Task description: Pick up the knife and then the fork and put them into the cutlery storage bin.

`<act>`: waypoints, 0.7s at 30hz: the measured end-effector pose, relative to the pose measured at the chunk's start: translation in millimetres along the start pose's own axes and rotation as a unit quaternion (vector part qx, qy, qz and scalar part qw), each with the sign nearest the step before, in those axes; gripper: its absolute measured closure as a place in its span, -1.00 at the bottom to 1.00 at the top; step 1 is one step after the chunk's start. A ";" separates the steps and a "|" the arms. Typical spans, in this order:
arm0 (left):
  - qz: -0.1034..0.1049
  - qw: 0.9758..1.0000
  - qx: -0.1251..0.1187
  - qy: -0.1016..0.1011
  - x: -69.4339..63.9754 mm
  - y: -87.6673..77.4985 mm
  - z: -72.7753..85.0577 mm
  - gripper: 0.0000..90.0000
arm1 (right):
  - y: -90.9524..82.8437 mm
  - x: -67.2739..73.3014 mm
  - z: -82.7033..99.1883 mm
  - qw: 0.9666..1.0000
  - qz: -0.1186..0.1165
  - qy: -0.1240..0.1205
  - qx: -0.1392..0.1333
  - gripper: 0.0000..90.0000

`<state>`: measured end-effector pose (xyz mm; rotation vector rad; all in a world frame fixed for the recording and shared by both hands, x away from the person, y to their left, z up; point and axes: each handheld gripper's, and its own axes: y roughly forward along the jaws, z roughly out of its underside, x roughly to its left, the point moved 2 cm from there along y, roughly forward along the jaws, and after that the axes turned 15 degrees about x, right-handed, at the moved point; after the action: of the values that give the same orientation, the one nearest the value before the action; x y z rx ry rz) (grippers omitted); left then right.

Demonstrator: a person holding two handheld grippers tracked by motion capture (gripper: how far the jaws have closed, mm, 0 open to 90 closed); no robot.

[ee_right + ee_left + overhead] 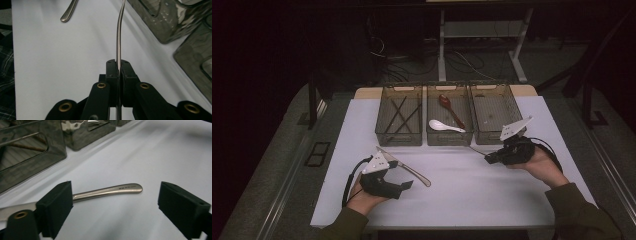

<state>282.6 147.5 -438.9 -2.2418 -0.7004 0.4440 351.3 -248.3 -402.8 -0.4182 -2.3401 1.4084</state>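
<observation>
A steel table knife (407,169) lies flat on the white table top, its handle (107,191) pointing toward the near right. My left gripper (401,175) hovers over it with the jaws wide apart. In the left gripper view the handle runs out from behind the left pad (55,205) and the right pad (182,207) stands well clear, so nothing is gripped by my left gripper (112,210). My right gripper (488,157) is shut on a thin curved metal utensil (119,37), seen edge-on and sticking out ahead of the gripper (119,67) toward the bins. Which kind of utensil it is I cannot tell.
Three see-through bins stand in a row at the back. The left bin (384,131) holds dark chopsticks (399,114); the middle bin (430,137) holds a red-brown spoon (447,104) and a white spoon (443,126); the right bin (482,136) stands just beyond my right gripper. White table (472,200) spreads between the hands.
</observation>
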 end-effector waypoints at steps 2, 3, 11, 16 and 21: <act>-0.004 1.000 0.003 -0.001 -0.8 2.3 0.5 -0.96 | -2.0 -1.9 -0.4 1.000 0.003 0.005 -0.005 0.91; -0.006 1.000 0.004 0.000 -1.0 3.1 0.5 -1.00 | -3.2 -3.3 -0.6 1.000 0.005 0.006 -0.008 0.91; -0.005 1.000 0.013 0.006 -1.6 4.9 1.1 -1.00 | -15.5 -13.0 -2.9 0.999 0.019 0.023 -0.019 0.91; -0.007 1.000 0.022 0.001 -1.4 5.6 1.3 -1.00 | -23.1 -20.8 -3.9 0.998 0.029 0.037 -0.028 0.91; -0.018 1.000 0.017 -0.002 -0.4 3.6 1.0 -1.00 | -32.7 -29.4 -7.0 0.997 0.040 0.055 -0.041 0.91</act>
<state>283.1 145.7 -442.2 -2.1938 -0.7294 0.4388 378.7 -270.5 -375.6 -0.6031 -2.3207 1.2923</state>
